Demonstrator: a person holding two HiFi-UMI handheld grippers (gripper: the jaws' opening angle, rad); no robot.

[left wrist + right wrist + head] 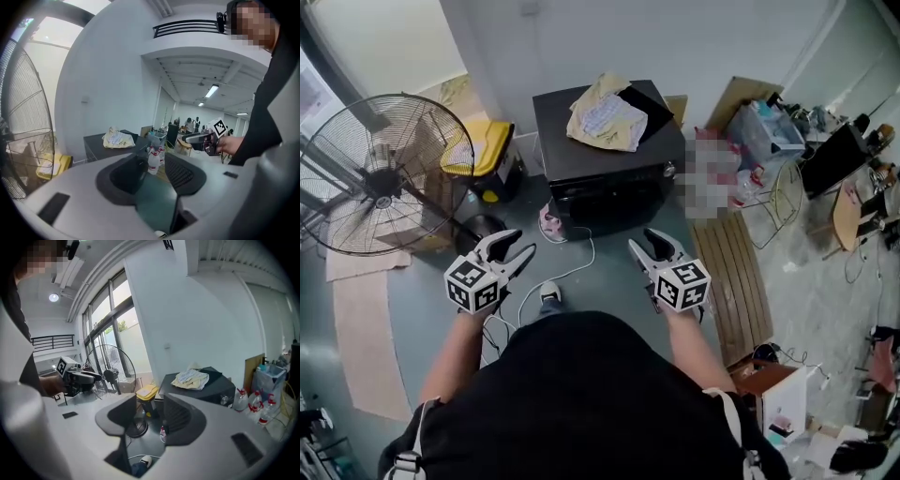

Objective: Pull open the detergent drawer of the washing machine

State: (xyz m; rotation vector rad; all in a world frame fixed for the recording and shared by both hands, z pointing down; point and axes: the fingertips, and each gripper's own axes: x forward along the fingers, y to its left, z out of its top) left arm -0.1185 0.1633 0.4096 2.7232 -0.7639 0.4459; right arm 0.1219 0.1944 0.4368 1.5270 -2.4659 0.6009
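Note:
The black washing machine (609, 178) stands against the far wall with a crumpled pale cloth (605, 114) on its lid. Its front face is steeply foreshortened, so I cannot make out the detergent drawer. My left gripper (519, 244) and right gripper (639, 240) hover side by side short of the machine, both open with nothing between their fingers. The left gripper view shows the machine (101, 145) ahead past its own open jaws (152, 161), and the right gripper (201, 138) beside it. From the right gripper view (150, 411) I see the machine (206, 387) and the left gripper (77, 377).
A big floor fan (384, 173) stands at the left, with a yellow-lidded bin (478, 150) next to the machine. A white cable (572, 272) runs across the floor in front. A wooden pallet (734, 281), bottles (248, 401) and clutter lie to the right.

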